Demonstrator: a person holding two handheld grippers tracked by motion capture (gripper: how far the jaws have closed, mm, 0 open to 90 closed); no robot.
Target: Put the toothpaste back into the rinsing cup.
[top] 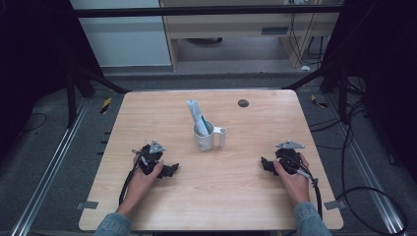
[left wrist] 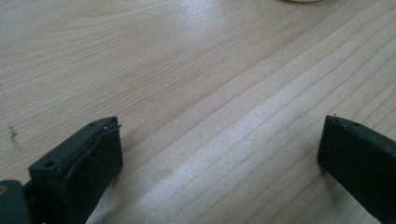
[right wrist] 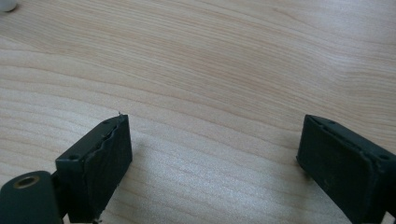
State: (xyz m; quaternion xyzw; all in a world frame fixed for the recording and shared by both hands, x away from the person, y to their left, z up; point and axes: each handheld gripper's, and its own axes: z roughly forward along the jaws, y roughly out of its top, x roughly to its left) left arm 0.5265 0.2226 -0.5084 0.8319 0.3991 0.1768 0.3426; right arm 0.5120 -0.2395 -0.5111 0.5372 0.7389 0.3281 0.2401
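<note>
High view first: I have both grippers resting low on the wooden table (top: 147,206), one at each near corner, wrists down, which reads to me as a ready stance with nothing taken up. Left gripper (top: 171,169) points inward toward the table's middle; right gripper (top: 264,164) mirrors it from the other side. Between them and a little farther back stands the white mug (top: 206,138), upright, handle turned toward my right, with a pale tube (top: 196,117) standing in it, leaning back and left against the rim, most of its length sticking out above. I judge the tube leans that way simply because the mug is shorter than it is. A small dark round mark (top: 243,103) sits on the tabletop beyond the mug, well apart from everything. Left gripper view: jaws spread wide, bare wood grain between them, nothing held; a sliver of the mug's white base (left wrist: 303,1) shows at the top edge, so the mug lies ahead and slightly to one side of that gripper's line. Right gripper view: jaws likewise wide apart and empty, with a bit of white (right wrist: 7,4) at the top left corner, probably the mug. Both grippers are well apart from the mug, roughly equally so, neither touching it.
</note>
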